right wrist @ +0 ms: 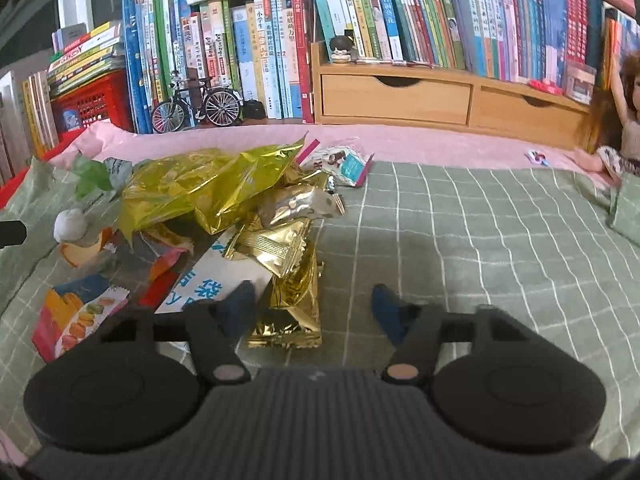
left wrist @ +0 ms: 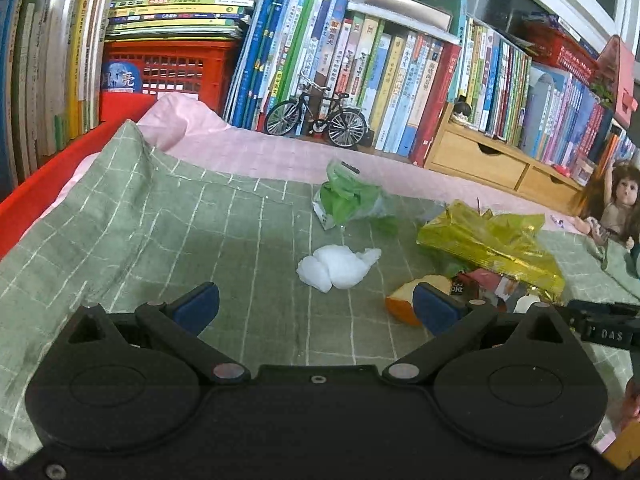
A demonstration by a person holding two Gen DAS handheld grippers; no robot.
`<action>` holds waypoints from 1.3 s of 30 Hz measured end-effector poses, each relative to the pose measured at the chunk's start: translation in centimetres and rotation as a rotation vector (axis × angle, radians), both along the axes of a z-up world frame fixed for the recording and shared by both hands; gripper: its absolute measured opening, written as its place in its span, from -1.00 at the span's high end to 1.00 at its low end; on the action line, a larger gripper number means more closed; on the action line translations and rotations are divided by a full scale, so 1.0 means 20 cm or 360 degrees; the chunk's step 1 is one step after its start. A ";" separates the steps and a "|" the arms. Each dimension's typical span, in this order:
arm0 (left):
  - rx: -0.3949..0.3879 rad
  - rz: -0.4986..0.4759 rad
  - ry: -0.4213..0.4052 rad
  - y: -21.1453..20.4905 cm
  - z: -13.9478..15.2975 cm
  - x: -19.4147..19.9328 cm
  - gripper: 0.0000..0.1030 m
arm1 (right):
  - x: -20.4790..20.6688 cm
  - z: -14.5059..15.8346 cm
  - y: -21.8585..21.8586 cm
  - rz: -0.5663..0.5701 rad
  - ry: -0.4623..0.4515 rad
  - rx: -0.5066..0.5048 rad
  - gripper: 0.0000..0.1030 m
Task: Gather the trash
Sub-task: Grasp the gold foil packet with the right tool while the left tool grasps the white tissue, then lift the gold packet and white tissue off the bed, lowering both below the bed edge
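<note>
You are working in a home, likely a child's room: rows of colourful children's books [right wrist: 256, 52] line the back, with a long-haired doll [left wrist: 616, 208], a black miniature toy bicycle [left wrist: 316, 120], pale wooden desk drawers [right wrist: 396, 98] and a green checked cloth [right wrist: 480, 240].

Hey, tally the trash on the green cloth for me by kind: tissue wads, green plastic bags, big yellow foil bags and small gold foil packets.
tissue wads: 1
green plastic bags: 1
big yellow foil bags: 1
small gold foil packets: 3
Total: 6
</note>
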State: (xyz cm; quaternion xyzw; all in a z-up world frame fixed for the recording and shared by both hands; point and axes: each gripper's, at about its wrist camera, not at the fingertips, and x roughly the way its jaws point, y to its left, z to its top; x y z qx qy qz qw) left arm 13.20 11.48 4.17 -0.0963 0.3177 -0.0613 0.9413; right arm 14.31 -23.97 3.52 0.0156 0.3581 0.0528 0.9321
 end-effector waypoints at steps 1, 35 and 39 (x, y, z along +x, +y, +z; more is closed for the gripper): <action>-0.0001 -0.0008 0.0002 -0.01 0.00 0.01 -1.00 | 0.01 0.00 0.00 -0.0005 0.0002 -0.0016 -0.09; -0.0027 0.0076 -0.0020 -0.10 -0.12 0.29 0.26 | -0.04 -0.06 0.06 0.0032 -0.0088 -0.0183 0.08; -0.0015 0.0094 -0.0062 -0.08 -0.09 0.26 0.32 | -0.06 -0.06 0.02 0.0015 -0.0067 -0.0062 0.08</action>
